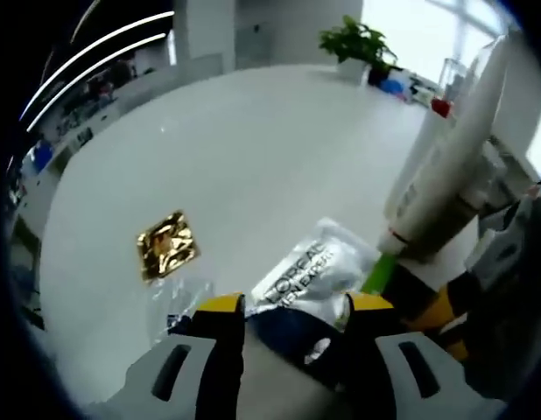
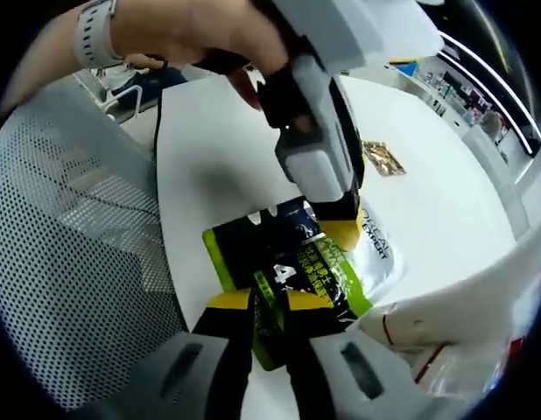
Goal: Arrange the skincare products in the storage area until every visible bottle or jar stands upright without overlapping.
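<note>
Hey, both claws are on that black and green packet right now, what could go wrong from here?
1. The left claw and right claw both pinch the black and green packet; opposing pulls might tear it.
2. The white tube leans close beside the claws; a swing might topple it.
3. The clear L'Oreal sachet lies underneath and might get dragged along.

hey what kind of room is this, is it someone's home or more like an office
Probably an office or lab. A large white table holds the items, a grey mesh chair stands beside it, and a potted plant sits by bright windows.

White tube (image 1: 446,166) cut off at one o'clock; sachet (image 2: 288,262) partly hidden beneath the left gripper (image 2: 336,229).
</note>
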A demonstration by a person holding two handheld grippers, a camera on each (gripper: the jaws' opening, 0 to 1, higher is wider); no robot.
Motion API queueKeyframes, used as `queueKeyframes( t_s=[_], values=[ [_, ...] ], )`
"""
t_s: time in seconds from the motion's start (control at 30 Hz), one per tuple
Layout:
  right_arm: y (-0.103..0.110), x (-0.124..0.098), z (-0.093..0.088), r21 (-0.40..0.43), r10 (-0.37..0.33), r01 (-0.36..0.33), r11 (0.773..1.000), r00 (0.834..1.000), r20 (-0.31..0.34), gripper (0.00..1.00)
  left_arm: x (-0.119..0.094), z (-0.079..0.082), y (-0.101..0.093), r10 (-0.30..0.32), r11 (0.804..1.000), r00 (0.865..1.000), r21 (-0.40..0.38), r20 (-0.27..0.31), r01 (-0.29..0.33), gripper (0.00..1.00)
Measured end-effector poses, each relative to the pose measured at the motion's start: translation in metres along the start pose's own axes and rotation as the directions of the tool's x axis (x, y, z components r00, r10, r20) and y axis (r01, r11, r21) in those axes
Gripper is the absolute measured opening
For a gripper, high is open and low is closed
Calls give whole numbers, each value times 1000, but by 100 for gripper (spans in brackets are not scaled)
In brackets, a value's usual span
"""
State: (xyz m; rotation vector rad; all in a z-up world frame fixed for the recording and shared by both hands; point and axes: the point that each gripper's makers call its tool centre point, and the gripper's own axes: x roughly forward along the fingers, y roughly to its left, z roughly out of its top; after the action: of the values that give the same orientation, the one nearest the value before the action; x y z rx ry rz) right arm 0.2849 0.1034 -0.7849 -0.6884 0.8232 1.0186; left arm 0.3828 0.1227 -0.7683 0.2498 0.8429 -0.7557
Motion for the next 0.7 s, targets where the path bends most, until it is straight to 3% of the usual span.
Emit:
queueKeyframes(
  t_s=[0.13, 0.33, 0.7],
  values=[
    [0, 0, 0, -11, -1, 1, 1000, 1000, 0, 14, -21, 1, 9, 52, 998, 999, 28, 11, -52, 43],
    [0, 0, 0, -5, 3, -3, 1000, 1000, 7, 14, -51, -7, 16, 104, 995, 994, 1, 36, -104, 47],
    [1, 1, 1, -12, 1, -1, 1000, 1000, 5, 13, -93, -8, 1, 136, 991, 985, -7, 103, -136, 57]
  ],
)
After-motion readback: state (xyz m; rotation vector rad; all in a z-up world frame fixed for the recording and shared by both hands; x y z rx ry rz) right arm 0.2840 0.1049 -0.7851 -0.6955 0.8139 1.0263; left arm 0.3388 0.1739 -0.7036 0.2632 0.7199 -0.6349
